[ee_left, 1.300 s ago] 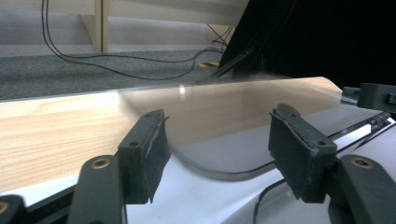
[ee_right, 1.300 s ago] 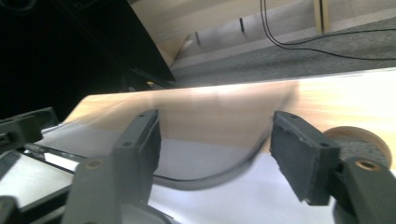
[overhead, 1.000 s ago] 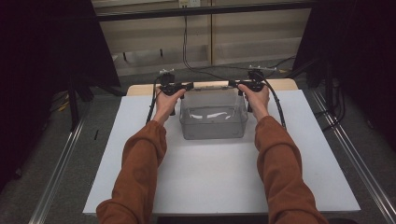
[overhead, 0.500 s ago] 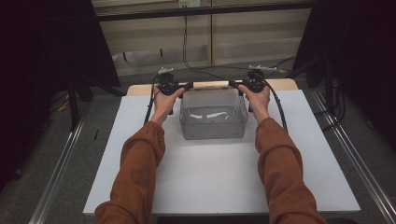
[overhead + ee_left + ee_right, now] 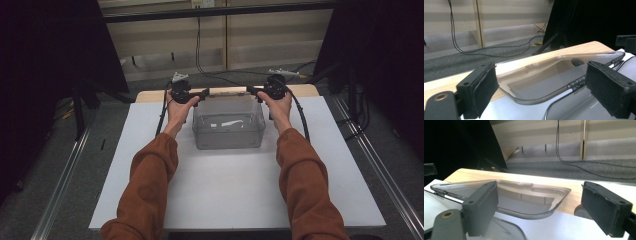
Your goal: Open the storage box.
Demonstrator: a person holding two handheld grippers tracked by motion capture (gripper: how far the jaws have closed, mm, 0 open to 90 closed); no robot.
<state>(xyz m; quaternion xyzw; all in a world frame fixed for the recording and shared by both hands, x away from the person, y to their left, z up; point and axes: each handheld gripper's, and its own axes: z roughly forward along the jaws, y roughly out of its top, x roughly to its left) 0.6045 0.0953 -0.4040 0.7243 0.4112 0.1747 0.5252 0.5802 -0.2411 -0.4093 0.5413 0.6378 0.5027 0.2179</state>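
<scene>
Clear plastic lid point(image 5: 524, 195) between wide-apart hand-held gripper point(image 5: 544, 202) jaws

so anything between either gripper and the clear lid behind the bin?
Nothing visible. The lid lies flat behind the clear bin, straight ahead of the left gripper and right gripper; both have just been opening, with only the lid's corners beyond the gaps.

Clear, glossy plastic box point(image 5: 228, 131) with a smooth transparent lid point(image 5: 544, 77) hinged on coiled metal springs point(image 5: 577, 81). Matt white surface point(image 5: 230, 190) over a pale wooden edge point(image 5: 499, 176). Tongs' pads point(image 5: 482, 91): black, rough, foam-like. Sleeves point(image 5: 150, 185): rust-coloured cloth.
</scene>
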